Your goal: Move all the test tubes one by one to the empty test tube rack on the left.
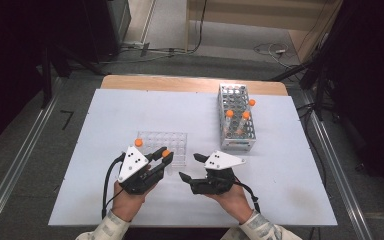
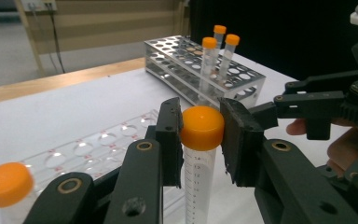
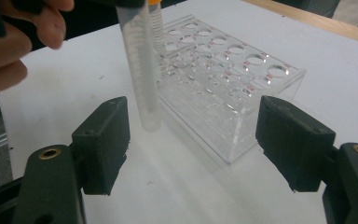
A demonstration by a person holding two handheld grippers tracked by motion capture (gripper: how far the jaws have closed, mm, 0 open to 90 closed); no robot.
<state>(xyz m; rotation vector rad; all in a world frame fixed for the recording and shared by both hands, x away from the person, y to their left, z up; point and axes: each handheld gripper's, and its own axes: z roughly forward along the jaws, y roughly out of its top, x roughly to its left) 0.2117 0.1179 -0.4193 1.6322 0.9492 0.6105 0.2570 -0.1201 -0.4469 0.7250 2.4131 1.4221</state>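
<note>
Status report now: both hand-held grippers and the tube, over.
Left hand-held gripper shut on orange-capped tube at its cap. Right hand-held gripper open, beside clear rack. Tube hangs at the rack's near edge; path clear.

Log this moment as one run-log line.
left gripper: shut on orange-capped tube, held upright off the table | right gripper: open, empty | clear rack: beside tube | metal rack: holds capped tubes

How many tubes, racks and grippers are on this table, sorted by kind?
Orange-capped clear plastic tubes: 5 (three in the perforated metal rack, one in the clear acrylic rack, one held in the left gripper's jaws)
Racks: 2
Black handheld grippers: 2 (left, and right gripper with jaws open)
Total: 9
</note>
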